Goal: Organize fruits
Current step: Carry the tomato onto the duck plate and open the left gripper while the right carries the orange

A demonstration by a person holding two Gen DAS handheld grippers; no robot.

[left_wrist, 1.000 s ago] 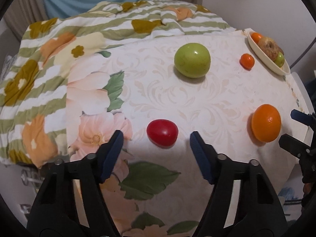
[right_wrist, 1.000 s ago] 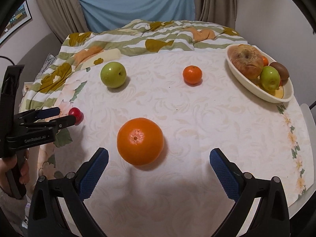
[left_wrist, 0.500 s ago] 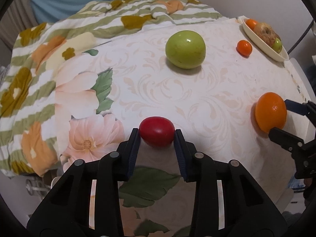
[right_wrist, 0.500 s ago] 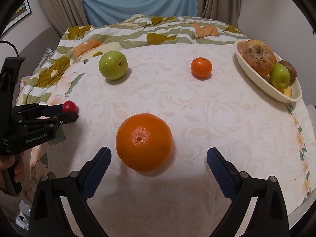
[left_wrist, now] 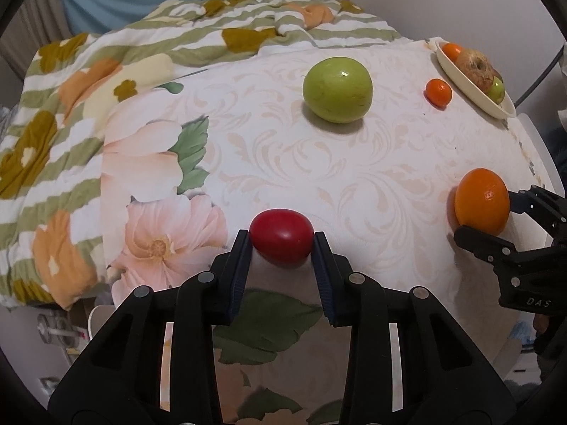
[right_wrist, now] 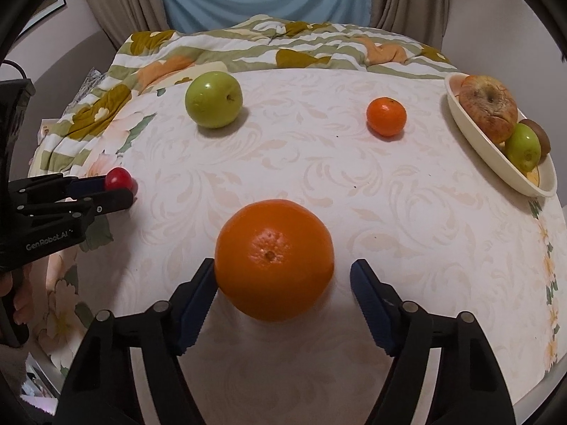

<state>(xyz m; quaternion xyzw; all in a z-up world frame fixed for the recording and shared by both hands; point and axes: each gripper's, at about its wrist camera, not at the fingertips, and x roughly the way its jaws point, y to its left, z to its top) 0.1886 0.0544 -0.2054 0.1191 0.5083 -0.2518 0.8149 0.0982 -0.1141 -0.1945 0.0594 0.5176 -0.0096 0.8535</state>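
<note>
The left tool (left_wrist: pixel 281 244) is pinching a small, smooth, glossy red tomato (left_wrist: pixel 281 240) between its ribbed blue pads, the fruit sitting near the left edge of the worktop (right_wrist: pixel 407 212), which is wearing a cream cloth with a pale swirling leaf pattern and large printed flowers. The right tool (right_wrist: pixel 283 279) is closing its jaws around a big round orange (right_wrist: pixel 274 259) with dimpled peel; the left pad is touching the peel while the right pad is standing just clear of it. Farther back a shiny green apple (right_wrist: pixel 214 100) is resting on the left, and a small mandarin (right_wrist: pixel 386 116) is sitting to the right, well apart from it. At the far right edge an oval cream bowl (right_wrist: pixel 471 131) is holding a wrinkled, browning apple (right_wrist: pixel 489 106), a smaller green apple (right_wrist: pixel 522 151) and a fuzzy brown kiwi (right_wrist: pixel 540 134). Beyond the worktop a rumpled quilt (right_wrist: pixel 248 46) striped in green and white is lying
</note>
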